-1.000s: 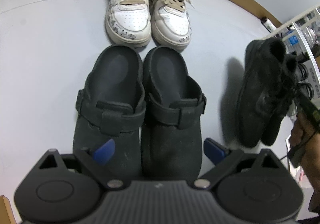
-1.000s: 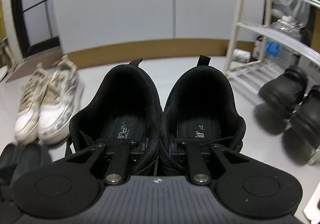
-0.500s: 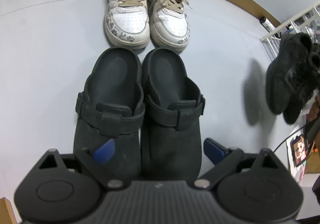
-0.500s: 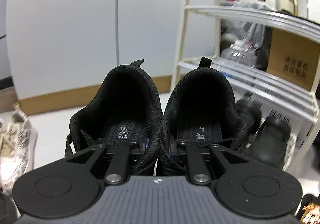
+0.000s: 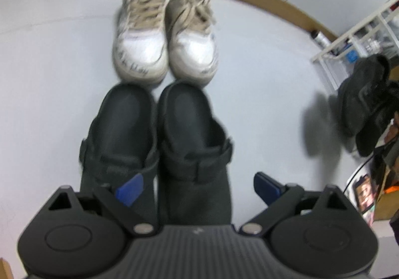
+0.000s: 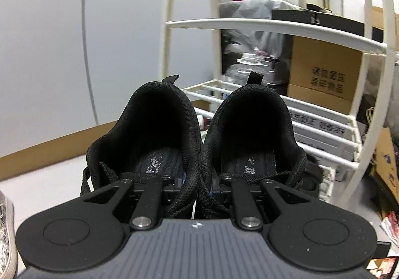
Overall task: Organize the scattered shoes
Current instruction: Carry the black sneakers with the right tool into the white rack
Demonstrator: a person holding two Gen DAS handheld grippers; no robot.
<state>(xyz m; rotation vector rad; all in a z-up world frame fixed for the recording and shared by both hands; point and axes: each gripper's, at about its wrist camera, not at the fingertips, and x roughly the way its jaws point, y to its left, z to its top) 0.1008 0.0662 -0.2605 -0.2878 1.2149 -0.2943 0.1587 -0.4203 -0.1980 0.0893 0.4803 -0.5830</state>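
black sneakers [image 6: 194, 144], pinched in right gripper [image 6: 198, 185], now nearer white rack [image 6: 274, 27]; left gripper [image 5: 197, 185] wide, over clogs [image 5: 159, 134]

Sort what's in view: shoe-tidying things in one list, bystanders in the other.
Job:
- black sneakers, clamped in right claw
- black clogs
- white sneakers
- white rack
- left claw, open

Bystanders:
- cardboard box
- plastic bottle
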